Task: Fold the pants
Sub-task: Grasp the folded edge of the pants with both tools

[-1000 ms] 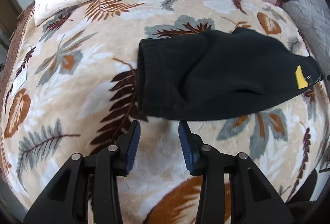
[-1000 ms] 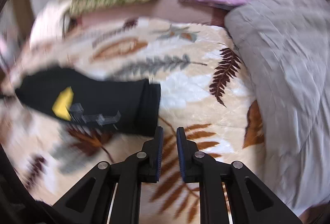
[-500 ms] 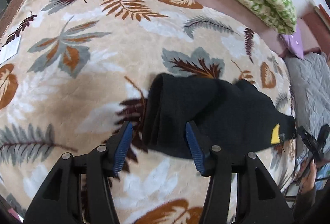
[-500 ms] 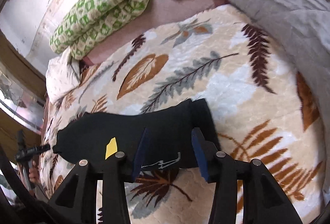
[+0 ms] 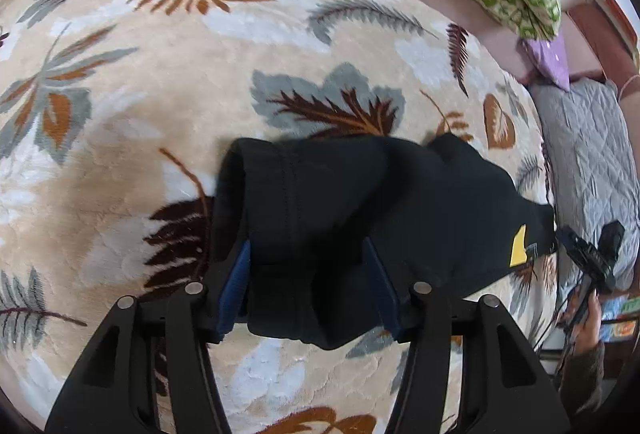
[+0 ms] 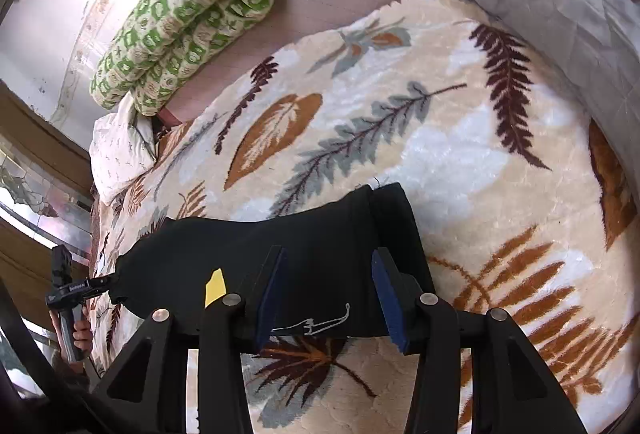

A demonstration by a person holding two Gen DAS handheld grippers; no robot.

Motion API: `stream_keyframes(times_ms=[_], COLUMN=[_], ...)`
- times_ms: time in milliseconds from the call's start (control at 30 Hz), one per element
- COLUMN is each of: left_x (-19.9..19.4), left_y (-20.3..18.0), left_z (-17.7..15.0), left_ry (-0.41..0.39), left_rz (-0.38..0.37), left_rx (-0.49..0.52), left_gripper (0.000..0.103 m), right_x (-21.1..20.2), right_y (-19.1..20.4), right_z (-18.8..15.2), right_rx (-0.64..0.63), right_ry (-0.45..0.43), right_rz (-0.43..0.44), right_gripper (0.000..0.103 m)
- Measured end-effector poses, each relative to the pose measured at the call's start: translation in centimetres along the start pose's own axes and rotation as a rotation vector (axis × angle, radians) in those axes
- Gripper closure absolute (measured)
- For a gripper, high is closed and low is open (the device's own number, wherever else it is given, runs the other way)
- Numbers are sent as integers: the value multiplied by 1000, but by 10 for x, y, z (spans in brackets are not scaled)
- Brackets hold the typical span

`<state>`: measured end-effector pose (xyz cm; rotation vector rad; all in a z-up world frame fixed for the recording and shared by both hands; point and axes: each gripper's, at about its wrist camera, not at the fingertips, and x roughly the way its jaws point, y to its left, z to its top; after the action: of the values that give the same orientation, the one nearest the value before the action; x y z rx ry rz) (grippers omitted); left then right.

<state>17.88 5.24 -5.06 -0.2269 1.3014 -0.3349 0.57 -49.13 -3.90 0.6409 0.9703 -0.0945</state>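
Left gripper (image 5: 308, 286) jaws just opened further, straddling one end of black pants (image 5: 360, 202), pads apart from cloth, right gripper (image 6: 332, 294) likewise parted over the opposite end, leaf-print blanket (image 6: 460, 154) beneath

Both grippers are angled steeply downward, the left gripper (image 5: 308, 286) and the right gripper (image 6: 330, 298) each with jaws just opened partway, straddling dark cloth, pads not seen pressing it.

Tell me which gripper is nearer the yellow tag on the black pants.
Right. The right gripper straddles the pants just beside the yellow tag; the left gripper straddles them toward the other end. Both have just been opening, pants between their fingers.
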Motion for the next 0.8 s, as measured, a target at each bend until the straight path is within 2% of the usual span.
stream_keyframes(times_ms=[100,167,233,300,400,433,467,500,533,567,600,633,733,800], left_x=[0,0,1,2,2,2,1,0,-1,-4,-5,-6,-15,-22], left_y=[0,4,8,9,8,8,8,8,7,6,4,2,0,0], left_z=[0,-1,-1,-1,-1,-1,-1,-1,-1,-1,-1,-1,-1,-2], left_ry=[0,1,9,12,12,8,-4,-18,-34,-49,-52,-56,-86,-106], left_rz=[1,-19,-37,-46,-56,-55,-50,-50,-50,-45,-45,-38,5,9], left_rx=[5,-13,-28,-35,-37,-43,-48,-56,-66,-70,-68,-68,-63,-57], left_gripper=[48,48,48,48,48,48,48,48,55,62,73,78,79,79], right_x=[5,4,3,11,24,27,29,29,31,34,34,32,18,7], right_y=[-1,-2,-6,-8,-6,-8,-9,-5,-2,1,5,8,17,19], right_z=[1,2,4,5,5,5,5,4,4,3,2,2,1,3], right_rx=[-1,7,31,30,1,15,18,-10,-41,-62,-83,-104,-152,-160], right_ry=[8,-21,-45,-11,23,28,30,20,27,49,55,53,16,-7], right_rz=[-17,-46,-26,-25,-90,-68,-40,-48,-68,-81,-96,-106,-121,-115], right_gripper=[56,56,53,53,52,53,65,79,97,97,97,98,98,98])
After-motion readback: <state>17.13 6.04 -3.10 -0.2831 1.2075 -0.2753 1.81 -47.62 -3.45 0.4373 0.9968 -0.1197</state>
